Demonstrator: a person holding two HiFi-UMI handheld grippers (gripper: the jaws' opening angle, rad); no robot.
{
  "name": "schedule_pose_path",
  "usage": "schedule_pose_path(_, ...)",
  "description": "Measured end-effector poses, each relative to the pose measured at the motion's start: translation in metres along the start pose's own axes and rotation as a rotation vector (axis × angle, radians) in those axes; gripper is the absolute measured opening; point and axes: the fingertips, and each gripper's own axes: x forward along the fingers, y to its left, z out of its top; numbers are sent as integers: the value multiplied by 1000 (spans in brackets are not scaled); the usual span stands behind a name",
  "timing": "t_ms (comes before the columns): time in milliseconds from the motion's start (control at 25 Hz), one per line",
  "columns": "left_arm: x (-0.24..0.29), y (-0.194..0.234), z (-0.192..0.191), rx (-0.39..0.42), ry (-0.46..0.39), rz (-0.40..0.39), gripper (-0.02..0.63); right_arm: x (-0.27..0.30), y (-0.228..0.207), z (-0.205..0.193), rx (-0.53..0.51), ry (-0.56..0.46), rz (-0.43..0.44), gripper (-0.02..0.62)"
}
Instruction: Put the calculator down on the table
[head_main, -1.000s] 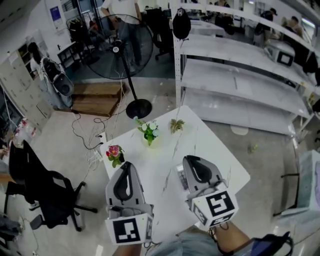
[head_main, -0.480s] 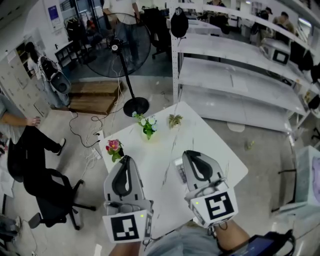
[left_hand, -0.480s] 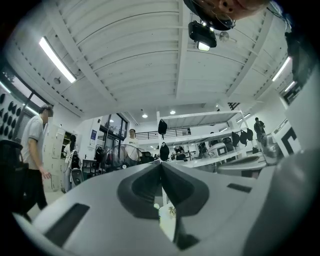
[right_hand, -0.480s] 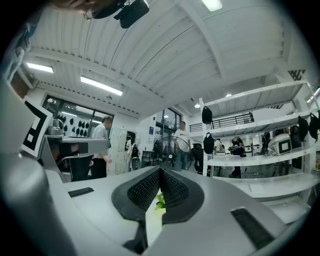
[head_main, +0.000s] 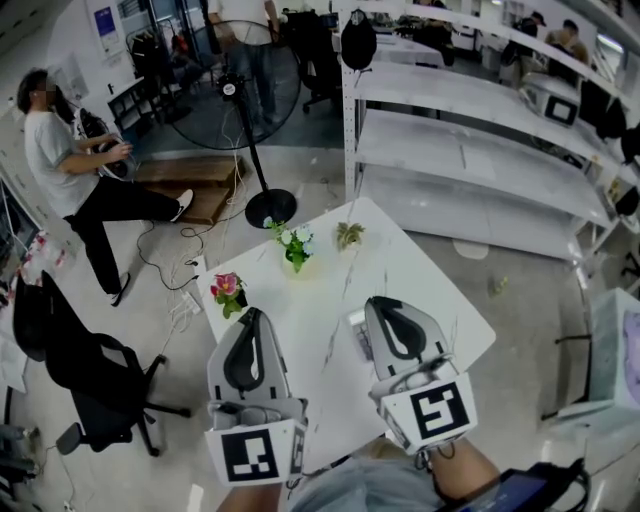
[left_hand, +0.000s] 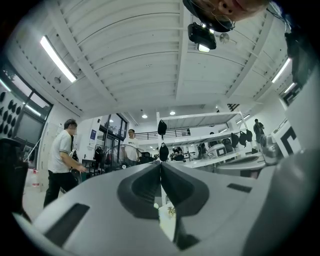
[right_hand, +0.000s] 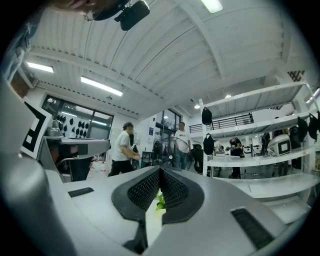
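The calculator (head_main: 357, 338) is a small grey slab lying flat on the white table (head_main: 425, 285); its right part is hidden under my right gripper. My right gripper (head_main: 375, 305) hovers just beside and over it, shut with nothing between its jaws (right_hand: 160, 169). My left gripper (head_main: 252, 315) hangs over the table's near left part, also shut and empty (left_hand: 160, 163). Both point away from me across the table.
A pink flower pot (head_main: 228, 295), a vase of white flowers (head_main: 293, 246) and a small dried plant (head_main: 350, 236) stand at the table's far side. Past it are a standing fan (head_main: 250, 100), white shelves (head_main: 480, 150), an office chair (head_main: 85, 370) and a person (head_main: 70, 165) at the left.
Both grippers stay shut and almost in place; the calculator lies where it was. A person has walked into view at the far left.
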Motion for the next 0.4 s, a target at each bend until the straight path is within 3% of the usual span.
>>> schedule_pose_path(400, -1, -4, 1, -3, -3, -4, 8, -2, -2, 1, -3, -2, -2, 12)
